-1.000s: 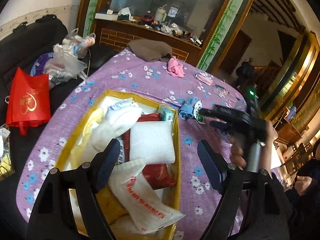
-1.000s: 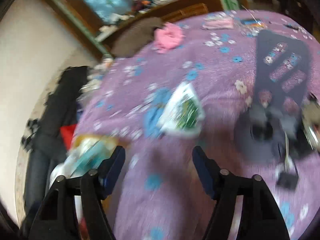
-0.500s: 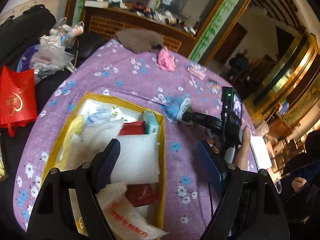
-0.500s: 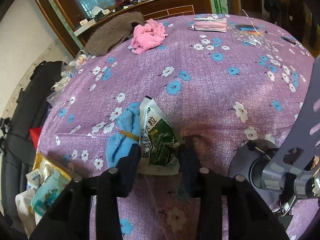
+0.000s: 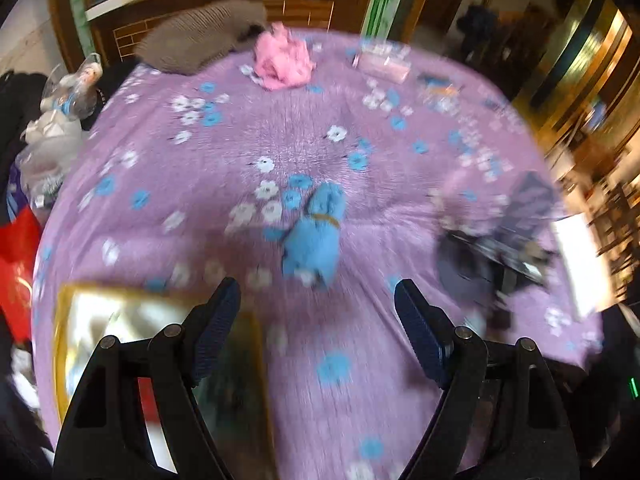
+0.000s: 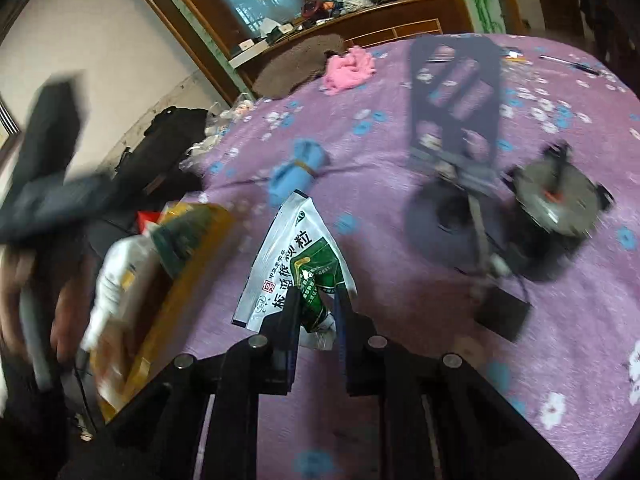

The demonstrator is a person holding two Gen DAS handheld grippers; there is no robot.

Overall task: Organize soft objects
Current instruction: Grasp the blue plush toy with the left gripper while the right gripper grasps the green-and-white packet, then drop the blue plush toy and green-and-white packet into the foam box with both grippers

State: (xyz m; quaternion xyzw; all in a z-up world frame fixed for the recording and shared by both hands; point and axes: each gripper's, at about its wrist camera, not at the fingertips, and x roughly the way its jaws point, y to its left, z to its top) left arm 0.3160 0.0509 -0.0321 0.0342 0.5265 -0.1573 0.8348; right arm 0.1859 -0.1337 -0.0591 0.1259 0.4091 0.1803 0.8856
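Right gripper (image 6: pixel 316 308) clamps green-white sachet (image 6: pixel 296 260), long axis toward 12 o'clock; yellow box (image 6: pixel 168 280) lies at 9 o'clock, nearest this hand. Left gripper (image 5: pixel 318 308) gapes empty; blue cloth roll (image 5: pixel 316 236) at 12 o'clock.

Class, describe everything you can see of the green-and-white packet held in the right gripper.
The packet is a flat, glossy plastic sachet, white with a green panel and printed Chinese characters. The right gripper is shut on its crumpled lower end, so it hangs tilted above the purple flowered tablecloth, its upper corner pointing toward the blue cloth bundle.
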